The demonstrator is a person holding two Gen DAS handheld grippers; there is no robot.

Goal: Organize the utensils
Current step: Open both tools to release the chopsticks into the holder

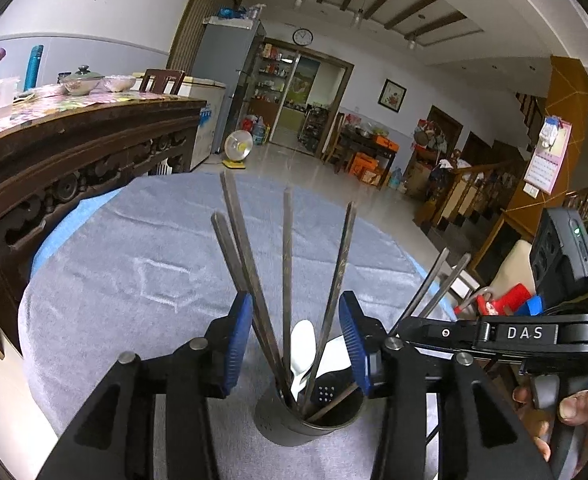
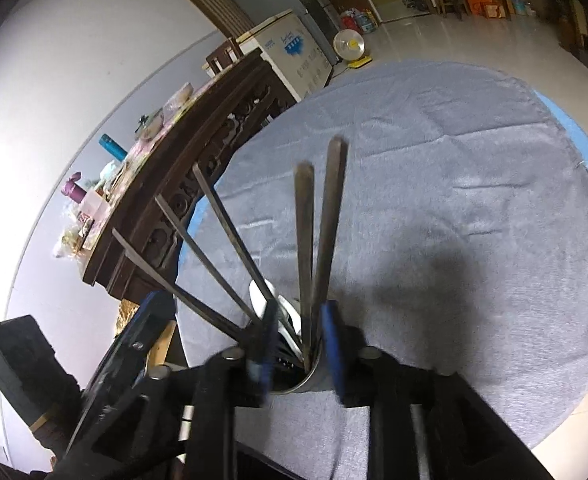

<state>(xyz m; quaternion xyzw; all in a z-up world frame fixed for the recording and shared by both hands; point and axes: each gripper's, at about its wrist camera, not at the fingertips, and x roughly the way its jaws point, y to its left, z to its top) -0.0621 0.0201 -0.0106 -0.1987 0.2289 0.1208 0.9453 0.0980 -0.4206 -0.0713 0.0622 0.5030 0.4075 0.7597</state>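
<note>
A dark round utensil holder (image 1: 310, 416) stands on the grey cloth, holding several dark chopsticks (image 1: 287, 264) and white spoons (image 1: 304, 344). My left gripper (image 1: 298, 340) is open, its blue pads (image 1: 237, 344) on either side of the chopsticks above the holder. In the right wrist view the holder (image 2: 314, 376) sits between the blue pads (image 2: 332, 344) of my right gripper (image 2: 300, 344), which is open; two chopsticks (image 2: 318, 232) stand between its fingers and lean in the holder. My right gripper also shows at the right of the left wrist view (image 1: 426, 320).
A grey cloth (image 1: 153, 264) covers the round table, with a blue edge (image 2: 574, 136). A carved dark wooden sideboard (image 1: 53, 160) with bowls and bottles stands to the left. A small fan (image 1: 237, 148) sits on the floor beyond.
</note>
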